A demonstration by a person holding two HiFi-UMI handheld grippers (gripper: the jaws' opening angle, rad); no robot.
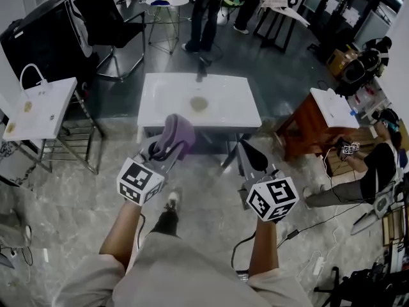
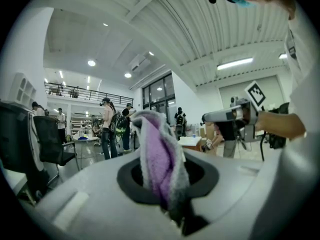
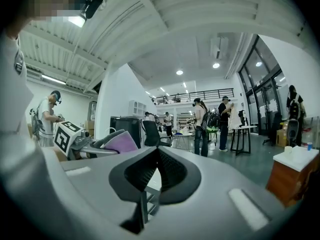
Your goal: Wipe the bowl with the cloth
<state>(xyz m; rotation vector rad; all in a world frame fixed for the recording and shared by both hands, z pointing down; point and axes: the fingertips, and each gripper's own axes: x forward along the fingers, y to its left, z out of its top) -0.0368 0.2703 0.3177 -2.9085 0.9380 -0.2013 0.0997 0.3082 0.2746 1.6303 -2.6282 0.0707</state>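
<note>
Cloth [image 1: 177,132] is clamped in the closed jaws of left gripper [image 1: 167,147], left of centre, ready for wiping; right gripper [image 1: 250,153] is closed on nothing, free to help.

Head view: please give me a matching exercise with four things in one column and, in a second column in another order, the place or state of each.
Things:
1. purple and grey terry cloth
2. small brownish bowl
3. right gripper
4. black office chair

Places or states:
A. shut, with nothing between the jaws
B. resting on the white rectangular table
C. standing beyond that table, to the left
D. clamped in the left gripper

Right pairs: 1-D, 2-B, 3-A, 4-C.
</note>
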